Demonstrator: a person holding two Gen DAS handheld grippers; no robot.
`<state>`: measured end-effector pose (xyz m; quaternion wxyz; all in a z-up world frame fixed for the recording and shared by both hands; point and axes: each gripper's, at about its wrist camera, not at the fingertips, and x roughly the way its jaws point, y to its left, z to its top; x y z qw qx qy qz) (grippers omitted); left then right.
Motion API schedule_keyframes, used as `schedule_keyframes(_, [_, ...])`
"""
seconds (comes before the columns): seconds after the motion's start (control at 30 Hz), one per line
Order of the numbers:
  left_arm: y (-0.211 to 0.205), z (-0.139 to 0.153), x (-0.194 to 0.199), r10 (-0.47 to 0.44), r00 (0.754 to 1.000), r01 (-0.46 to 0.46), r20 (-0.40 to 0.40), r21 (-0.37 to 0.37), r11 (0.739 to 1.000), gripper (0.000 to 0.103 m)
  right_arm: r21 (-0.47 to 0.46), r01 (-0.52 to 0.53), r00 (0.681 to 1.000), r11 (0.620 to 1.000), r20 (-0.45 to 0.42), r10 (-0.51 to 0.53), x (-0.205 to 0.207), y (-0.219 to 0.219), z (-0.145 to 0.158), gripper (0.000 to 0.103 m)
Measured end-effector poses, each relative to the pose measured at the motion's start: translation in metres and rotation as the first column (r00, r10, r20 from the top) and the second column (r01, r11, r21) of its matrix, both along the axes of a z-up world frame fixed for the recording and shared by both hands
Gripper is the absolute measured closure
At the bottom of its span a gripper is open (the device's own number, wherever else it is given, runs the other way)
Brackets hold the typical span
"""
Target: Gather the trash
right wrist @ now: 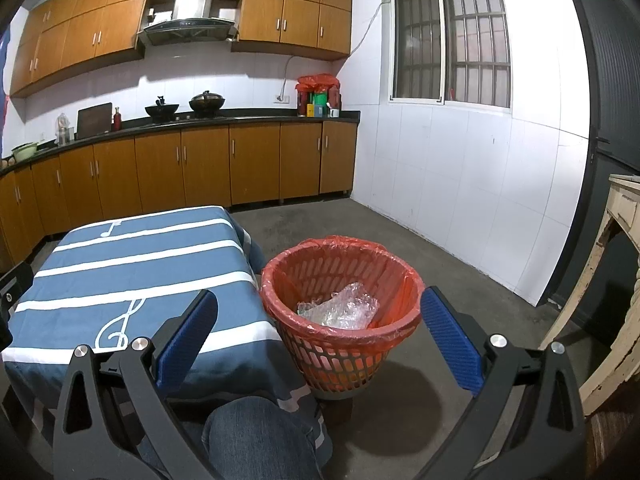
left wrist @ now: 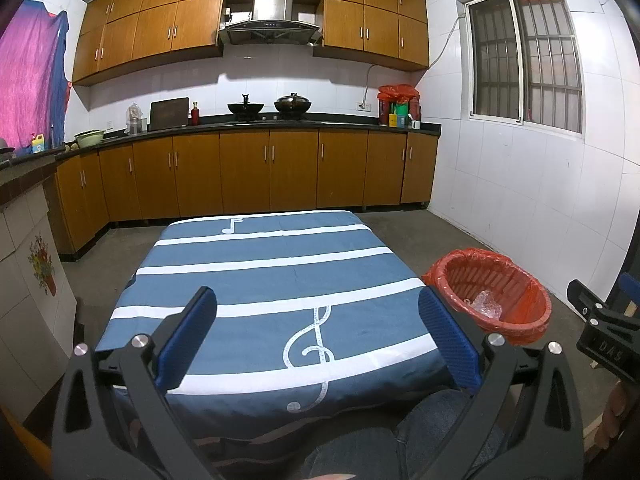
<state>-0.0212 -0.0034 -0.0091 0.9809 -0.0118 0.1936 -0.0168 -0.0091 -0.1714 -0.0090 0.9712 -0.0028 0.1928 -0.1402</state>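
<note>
A red basket [right wrist: 340, 344] lined with a red plastic bag stands on the floor just right of the table; it also shows in the left wrist view [left wrist: 496, 300]. Clear bubble wrap [right wrist: 340, 308] lies inside it, also visible in the left wrist view [left wrist: 486, 304]. The table [left wrist: 272, 280] wears a blue cloth with white stripes and music notes; nothing lies on it. My left gripper [left wrist: 316, 336] is open and empty above the table's near edge. My right gripper [right wrist: 318, 336] is open and empty, held in front of the basket.
Brown kitchen cabinets [left wrist: 248, 172] and a counter with pots run along the far wall. White tiled wall with a window [right wrist: 452, 40] is on the right. A worn wooden piece of furniture [right wrist: 612, 264] stands at far right. The person's knee in jeans [right wrist: 256, 440] is below.
</note>
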Motion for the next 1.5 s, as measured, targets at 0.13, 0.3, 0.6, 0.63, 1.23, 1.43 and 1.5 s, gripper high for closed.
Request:
schedule_keyframes(0.13, [-0.0004,0.0002,-0.0003,0.000,1.000,0.000,0.001,-0.001,1.000,0.004,0.002,0.002,1.000,1.000,0.000,-0.002,0.0000,-0.0010,-0.0004,0.002])
schedule_keyframes(0.3, [-0.0022,0.0001,-0.0008,-0.006,1.000,0.006,0.000,0.003,1.000,0.004,0.011,0.007,1.000,1.000,-0.001,-0.007,-0.0018,-0.0023,-0.0034,0.002])
schedule_keyframes(0.6, [-0.0046,0.0006,-0.0019,-0.007,1.000,0.007,0.001,0.006,1.000,0.004,0.014,0.008,1.000,1.000,0.000,-0.008,-0.0005,-0.0051,-0.0023,0.002])
schedule_keyframes(0.63, [-0.0048,0.0005,-0.0021,-0.007,1.000,0.007,0.002,0.006,1.000,0.004,0.014,0.008,1.000,1.000,0.001,-0.008,-0.0006,-0.0050,-0.0023,0.002])
schedule_keyframes(1.23, [-0.0053,0.0013,-0.0014,-0.008,1.000,0.008,0.001,0.005,1.000,0.004,0.016,0.009,1.000,1.000,0.001,-0.009,0.0000,-0.0071,-0.0005,0.002])
schedule_keyframes(1.43, [-0.0059,0.0012,-0.0016,-0.008,1.000,0.008,0.001,0.006,1.000,0.004,0.017,0.008,1.000,1.000,0.001,-0.008,-0.0001,-0.0074,-0.0004,0.002])
schedule_keyframes(1.5, [-0.0060,0.0012,-0.0015,-0.008,1.000,0.008,0.000,0.007,1.000,0.004,0.017,0.008,1.000,1.000,0.001,-0.009,-0.0004,-0.0071,-0.0004,0.002])
